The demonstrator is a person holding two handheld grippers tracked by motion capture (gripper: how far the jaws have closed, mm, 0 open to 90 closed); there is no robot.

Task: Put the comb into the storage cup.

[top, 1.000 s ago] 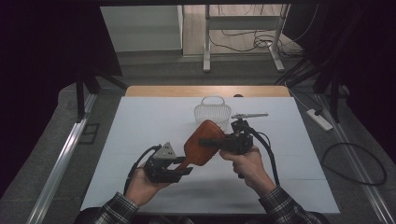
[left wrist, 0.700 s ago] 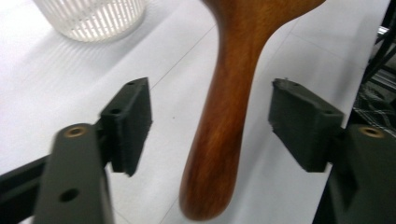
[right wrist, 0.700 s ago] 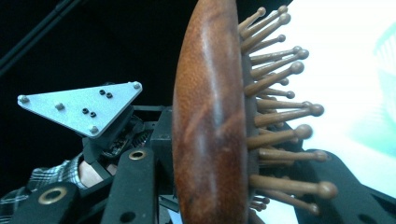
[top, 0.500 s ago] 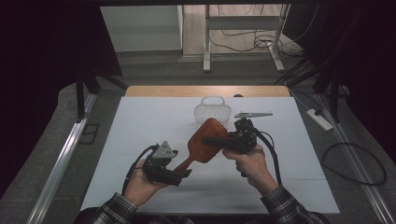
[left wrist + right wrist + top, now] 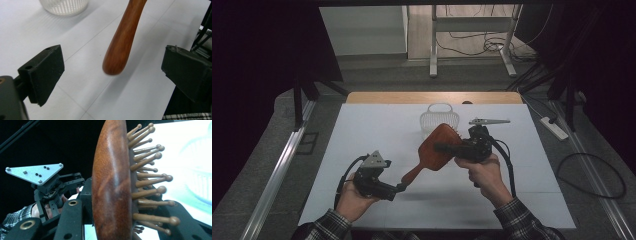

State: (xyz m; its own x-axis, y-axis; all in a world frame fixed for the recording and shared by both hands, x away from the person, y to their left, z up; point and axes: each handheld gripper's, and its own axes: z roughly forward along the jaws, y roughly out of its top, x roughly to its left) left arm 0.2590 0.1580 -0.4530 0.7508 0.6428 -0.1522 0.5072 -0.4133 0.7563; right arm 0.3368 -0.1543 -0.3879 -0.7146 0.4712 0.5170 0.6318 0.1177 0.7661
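Note:
A brown wooden hairbrush (image 5: 439, 147) hangs above the white table, head up and to the right, handle slanting down to the left. My right gripper (image 5: 443, 148) is shut on the brush head, one jaw on its smooth back and one among the wooden pins (image 5: 147, 177). My left gripper (image 5: 399, 187) sits at the handle's lower end and its jaws have just been opening. In the left gripper view the pads (image 5: 46, 68) stand wide apart, with the rounded handle tip (image 5: 117, 57) between them and untouched.
A small white ribbed basket (image 5: 439, 120) stands upright on the table (image 5: 362, 130) just beyond the brush. The table's far wooden edge (image 5: 432, 97) lies behind it. A power strip (image 5: 554, 127) and cables lie on the floor to the right.
My left gripper's jaws have opened off the brush handle and that hand has drawn a little to the left. The right gripper still holds the brush head, now slightly farther right.

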